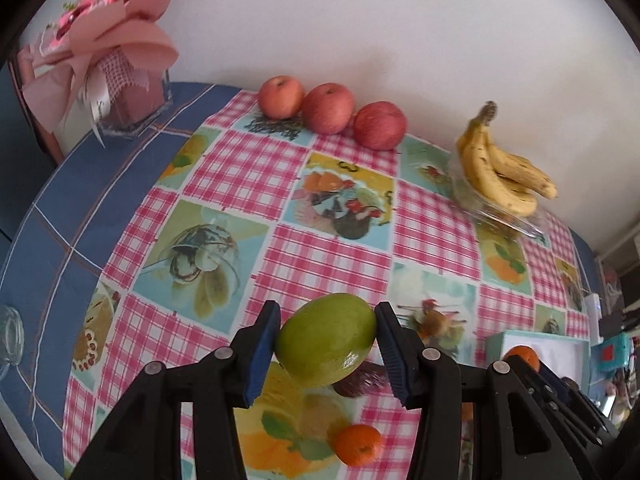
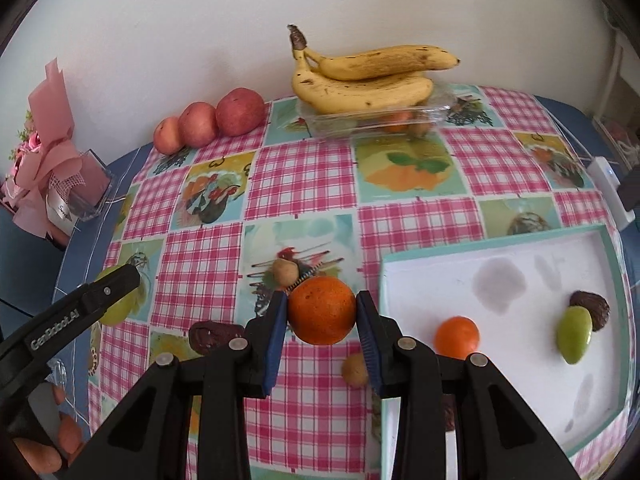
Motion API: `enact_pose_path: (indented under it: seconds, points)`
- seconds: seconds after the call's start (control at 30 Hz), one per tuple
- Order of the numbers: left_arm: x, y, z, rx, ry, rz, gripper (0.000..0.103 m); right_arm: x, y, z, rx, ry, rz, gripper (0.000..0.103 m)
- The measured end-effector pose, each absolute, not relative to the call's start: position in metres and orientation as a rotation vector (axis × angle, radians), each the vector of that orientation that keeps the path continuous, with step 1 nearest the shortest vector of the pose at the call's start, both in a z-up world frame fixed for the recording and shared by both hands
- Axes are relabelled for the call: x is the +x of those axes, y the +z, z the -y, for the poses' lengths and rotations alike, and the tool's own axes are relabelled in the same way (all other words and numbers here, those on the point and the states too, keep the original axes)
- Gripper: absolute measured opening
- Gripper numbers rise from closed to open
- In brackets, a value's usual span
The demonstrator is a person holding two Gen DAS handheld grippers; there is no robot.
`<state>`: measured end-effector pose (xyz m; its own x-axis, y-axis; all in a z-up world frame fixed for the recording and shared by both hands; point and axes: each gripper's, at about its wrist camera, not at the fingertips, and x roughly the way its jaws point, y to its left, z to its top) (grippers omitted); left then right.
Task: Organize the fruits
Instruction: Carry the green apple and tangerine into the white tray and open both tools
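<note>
In the left wrist view, the left gripper (image 1: 326,346) is clamped on a green fruit (image 1: 326,338), squeezing it at its two ends, low in the middle of the picture. The fruit looks smooth and shiny, so it may slip; holding it across its fat middle seems safer. A small orange (image 1: 357,443) lies on the checked tablecloth (image 1: 332,256) at 6 o'clock. Three apples (image 1: 328,108) sit by the wall at 12 o'clock and bananas (image 1: 500,168) at 2 o'clock. In the right wrist view, the right gripper (image 2: 322,316) is closed on a round orange (image 2: 322,310), held by its sides. It looks firm and a bit bumpy, so it should hold well. Only this view shows inside the white tray (image 2: 500,240) at 3 o'clock, where another orange (image 2: 457,337) and another green fruit (image 2: 574,334) already lie.
</note>
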<state>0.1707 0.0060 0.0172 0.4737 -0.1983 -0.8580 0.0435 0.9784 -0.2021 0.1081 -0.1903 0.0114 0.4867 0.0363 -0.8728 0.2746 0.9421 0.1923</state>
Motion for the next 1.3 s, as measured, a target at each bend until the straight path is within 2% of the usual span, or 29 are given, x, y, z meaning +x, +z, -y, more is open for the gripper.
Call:
enact_pose_path:
  seconds: [0.7, 1.3]
  points:
    - [0.079, 0.036, 0.058, -0.061, -0.306, -1.025, 0.051, 0.024, 0.028, 0.244, 0.345, -0.268, -1.028, 0.036]
    - [0.019, 0.017, 0.158, 0.140, -0.535, -1.087, 0.051, -0.039, 0.021, 0.338, 0.425, -0.473, -1.018, 0.036]
